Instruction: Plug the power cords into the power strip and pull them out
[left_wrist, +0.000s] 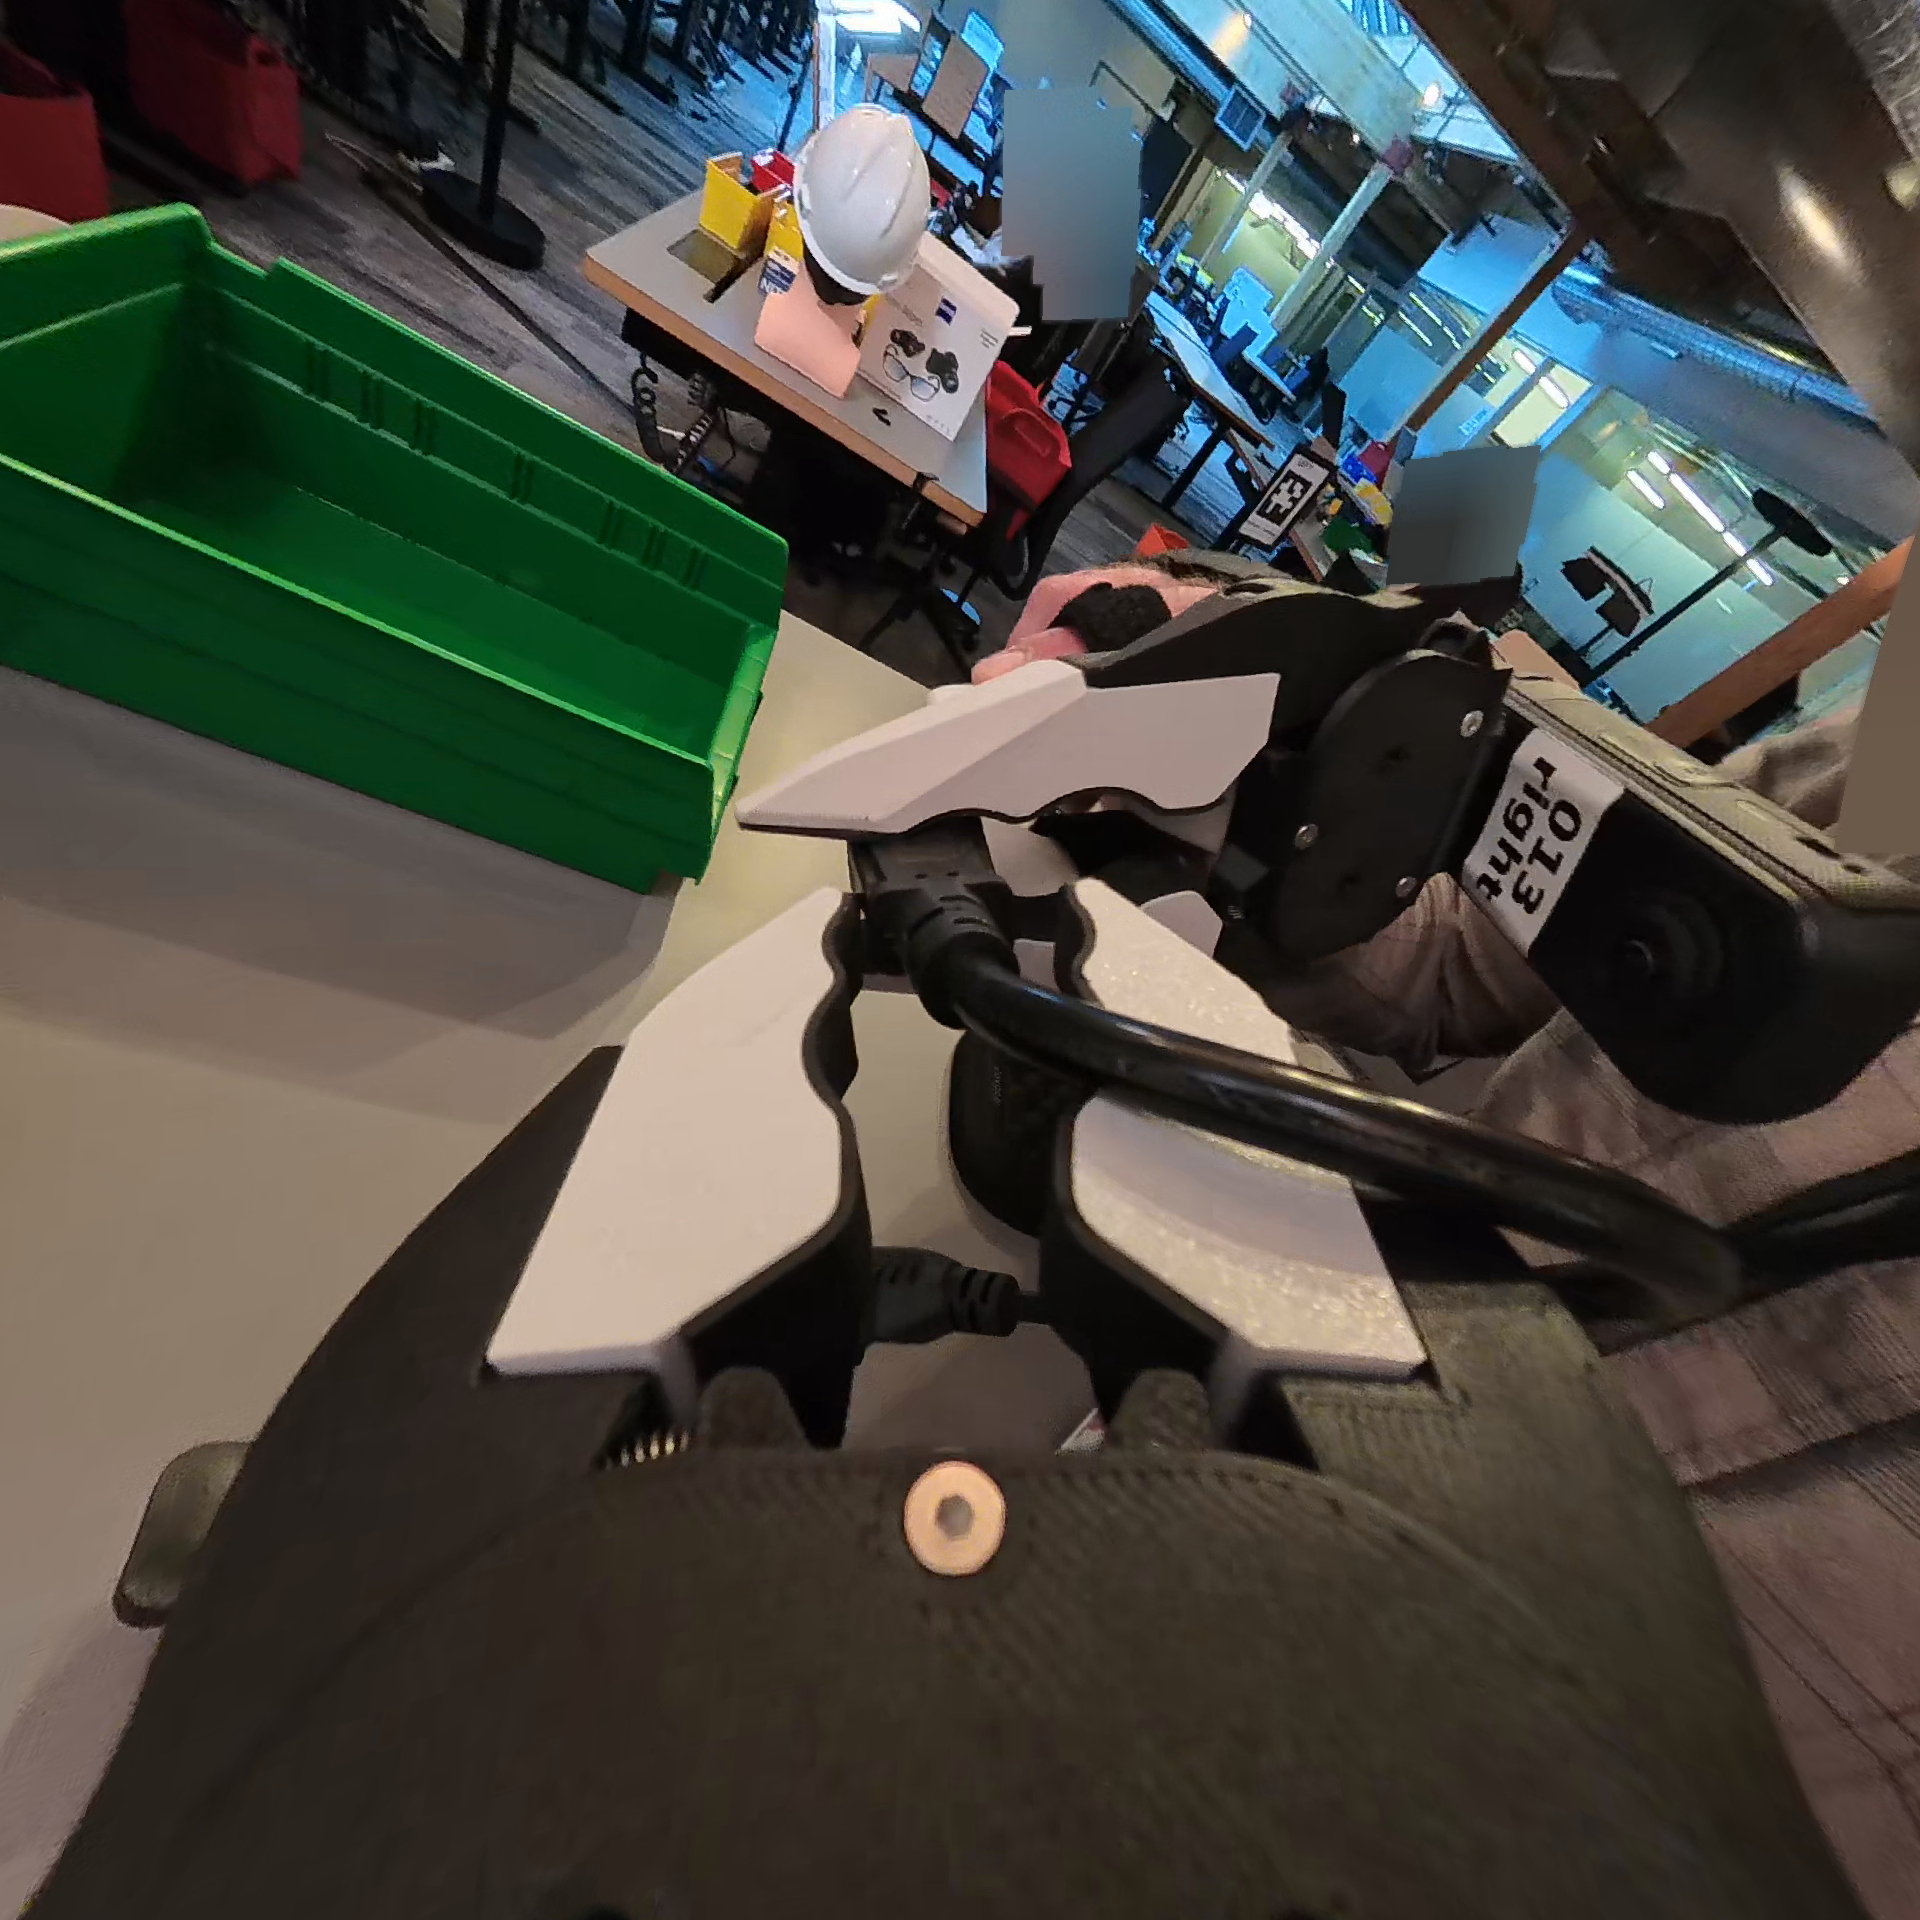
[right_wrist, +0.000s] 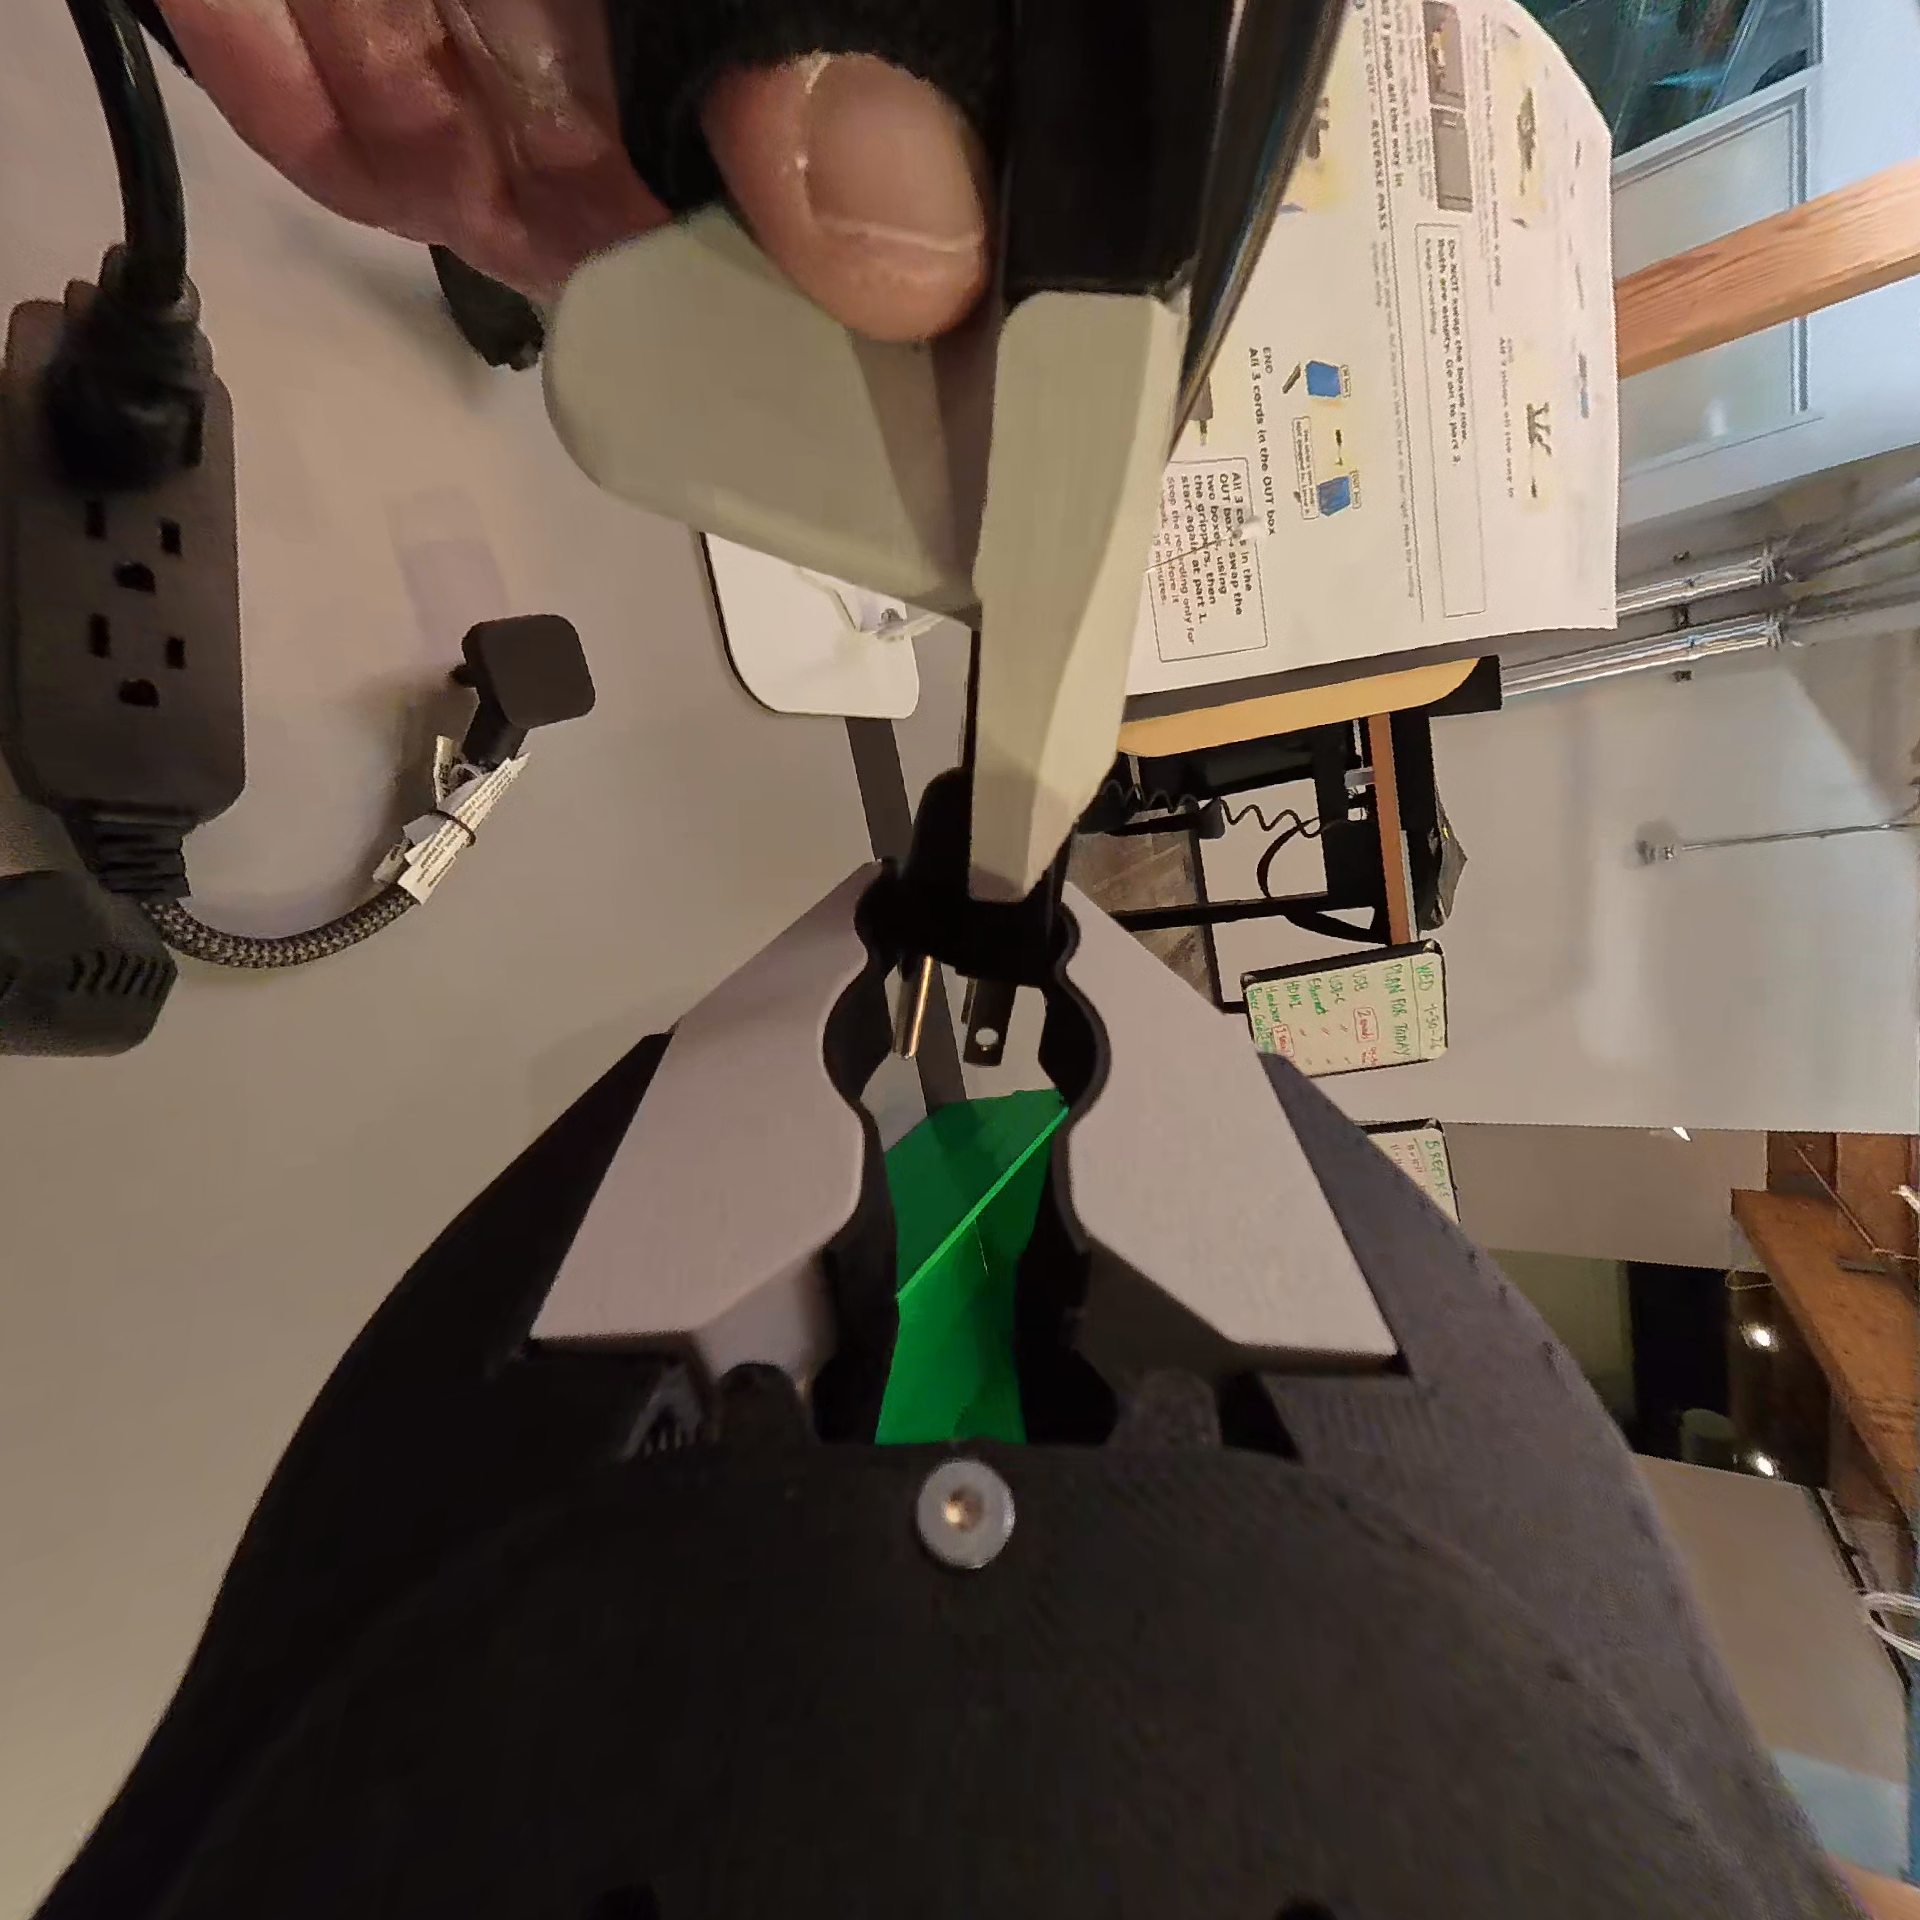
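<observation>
You are holding a black plug (right_wrist: 961, 935) in mid-air between both tools, so this cord is not in the power strip (right_wrist: 120, 582) at this moment. In the right wrist view the right tool (right_wrist: 966, 935) is clamped on the plug body, with the metal prongs (right_wrist: 940, 1013) pointing back between its fingers. The left tool (left_wrist: 940, 914) is coming in from the far side and is also closed on the same plug, its cord (left_wrist: 1299, 1101) looping off to the right. It looks like a hand-over or a regrip, though which tool is giving and which is taking cannot be told. The power strip is lying on the tabletop (right_wrist: 623, 935) at the far left of the right wrist view, with one cord already seated at its far end and two sockets showing free. The green bin (left_wrist: 343, 540) is sitting on the tabletop to the left, empty where visible. I judge the task to be partway: one plug in, this one unplugged.
</observation>
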